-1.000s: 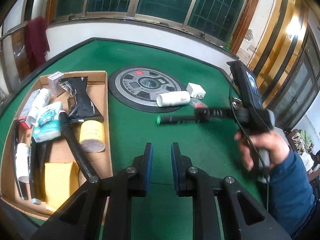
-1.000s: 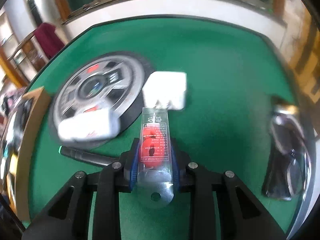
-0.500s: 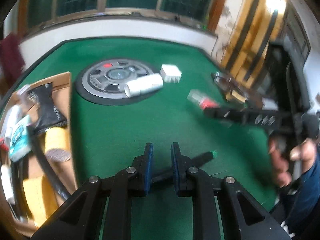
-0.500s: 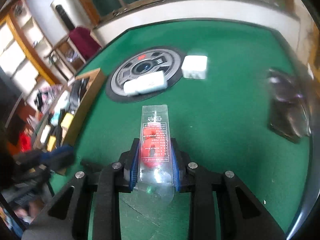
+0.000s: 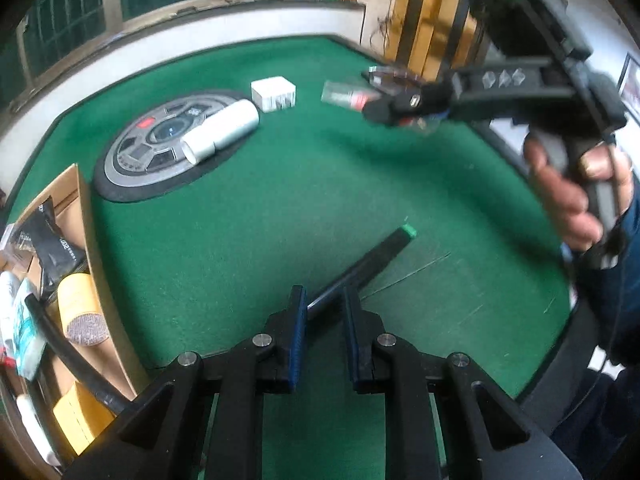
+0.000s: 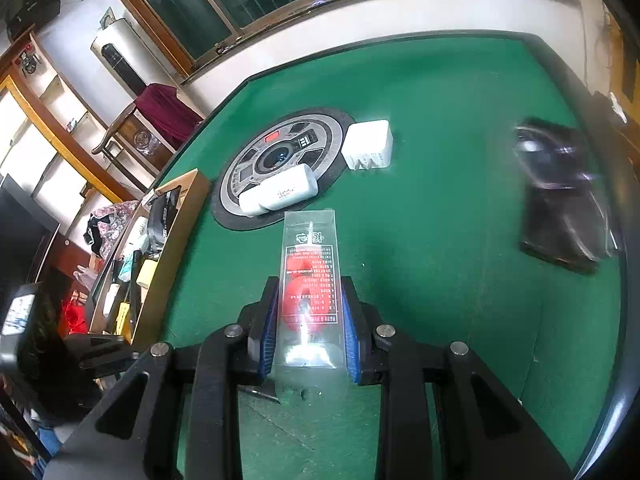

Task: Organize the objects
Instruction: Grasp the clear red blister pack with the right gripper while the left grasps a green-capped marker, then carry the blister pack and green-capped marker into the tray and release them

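A: Left wrist view first. Where's the left gripper (image 5: 323, 316)?

B: Low over the green felt table (image 5: 260, 216), its jaws a narrow gap apart with the near end of the black pen (image 5: 362, 266) lying between them. I can't tell whether the pads actually touch it. The pen's long axis runs from between the tips away and to the right, ending in a green cap. It lies right at this gripper, so the left hand is plainly the nearer one.

A: And the box?

B: The cardboard box (image 5: 86, 216) sits at the left edge, already holding a yellow tape roll (image 5: 80, 308), a black pouch (image 5: 52, 246) and other bits. So I judge the pen has to travel leftward, well across from where its cap points.

A: What else?

B: A white bottle (image 5: 222, 130) on the round grey panel (image 5: 160, 148), a white charger (image 5: 274, 94) just beyond, and the right gripper (image 5: 374, 108) up in the air on the right.

A: Right wrist view?

B: The right gripper (image 6: 308, 320) is closed on a clear packet with red contents (image 6: 310, 276), the packet's long axis pointing straight ahead. The cardboard box (image 6: 180, 224) lies forward-left, the white bottle (image 6: 280, 194) and charger (image 6: 370, 144) ahead, a black bagged item (image 6: 560, 208) well to the right
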`<state>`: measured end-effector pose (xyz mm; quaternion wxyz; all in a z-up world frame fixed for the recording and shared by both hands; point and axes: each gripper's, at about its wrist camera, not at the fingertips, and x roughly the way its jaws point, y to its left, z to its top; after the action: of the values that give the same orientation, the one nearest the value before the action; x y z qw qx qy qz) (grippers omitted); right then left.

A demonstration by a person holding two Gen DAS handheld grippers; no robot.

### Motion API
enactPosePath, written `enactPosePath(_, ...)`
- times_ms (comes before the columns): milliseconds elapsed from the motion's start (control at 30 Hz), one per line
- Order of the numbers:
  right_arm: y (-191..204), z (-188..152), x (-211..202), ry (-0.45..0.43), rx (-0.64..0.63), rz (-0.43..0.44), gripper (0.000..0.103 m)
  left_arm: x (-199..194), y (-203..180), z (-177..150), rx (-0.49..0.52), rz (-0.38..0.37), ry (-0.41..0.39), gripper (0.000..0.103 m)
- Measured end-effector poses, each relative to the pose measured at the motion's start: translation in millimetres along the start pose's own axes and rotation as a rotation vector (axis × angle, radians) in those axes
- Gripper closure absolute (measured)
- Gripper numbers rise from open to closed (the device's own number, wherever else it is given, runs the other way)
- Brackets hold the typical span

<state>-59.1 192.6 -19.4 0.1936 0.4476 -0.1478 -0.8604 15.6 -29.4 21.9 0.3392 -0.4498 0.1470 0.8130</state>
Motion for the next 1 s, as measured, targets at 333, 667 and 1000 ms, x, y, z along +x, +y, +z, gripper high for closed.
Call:
enactPosePath(333,-2.5,-1.7,2.3,0.010,0.010,-0.010,0.078,16.1,-7.3,3.4,0.094,-0.027,0.072,0.069)
enactPosePath(667,-3.6,-1.8,5.0,0.013,0.011,-0.023,0.078,26.0,-27.7,1.6,-0.085,0.216,-0.007,0.091)
enactPosePath(1000,4.5,-3.8,4.9,0.009,-0.019,-0.031,0.078,13.6,-3.4,-6.7,-0.353,0.094,-0.115,0.091)
